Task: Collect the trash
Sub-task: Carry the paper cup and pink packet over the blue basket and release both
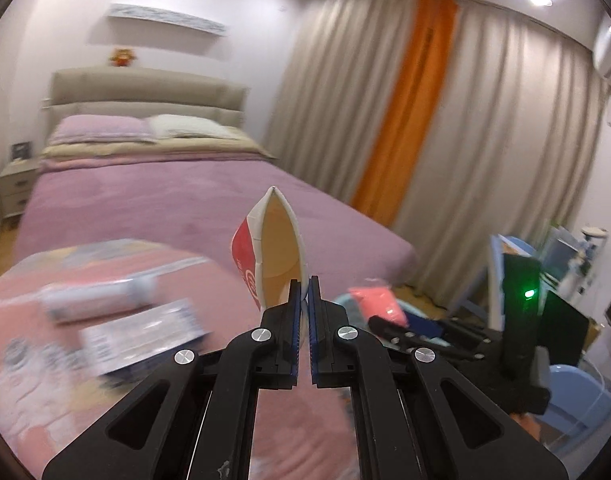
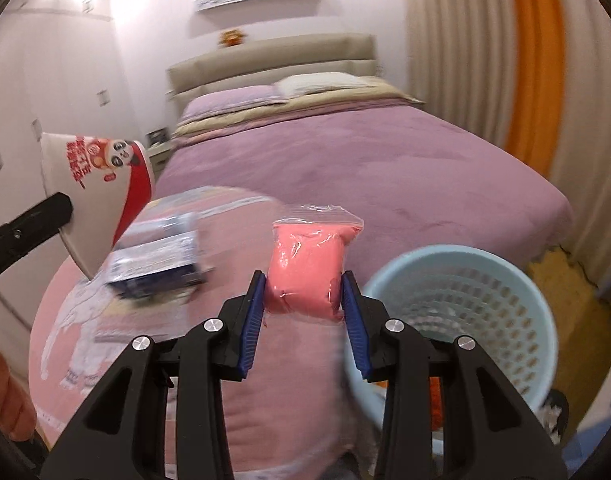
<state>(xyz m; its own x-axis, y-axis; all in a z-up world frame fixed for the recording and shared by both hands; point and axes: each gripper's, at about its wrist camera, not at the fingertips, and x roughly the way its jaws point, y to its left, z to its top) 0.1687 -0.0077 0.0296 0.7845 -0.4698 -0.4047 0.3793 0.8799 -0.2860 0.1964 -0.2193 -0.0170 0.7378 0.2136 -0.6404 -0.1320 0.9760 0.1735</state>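
My left gripper (image 1: 304, 292) is shut on the rim of a squashed white and red paper cup (image 1: 273, 252), held above the pink round table (image 1: 185, 280); the cup also shows in the right wrist view (image 2: 101, 192). My right gripper (image 2: 303, 292) is shut on a clear bag of pink stuff (image 2: 309, 268), held up just left of a light blue mesh waste basket (image 2: 457, 312). The bag also shows in the left wrist view (image 1: 379, 304).
On the pink table lie a blue and white packet (image 2: 157, 264) and a white tube (image 1: 101, 300), both blurred. A bed with a purple cover (image 2: 365, 168) stands behind. Beige and orange curtains (image 1: 417, 120) hang to the right.
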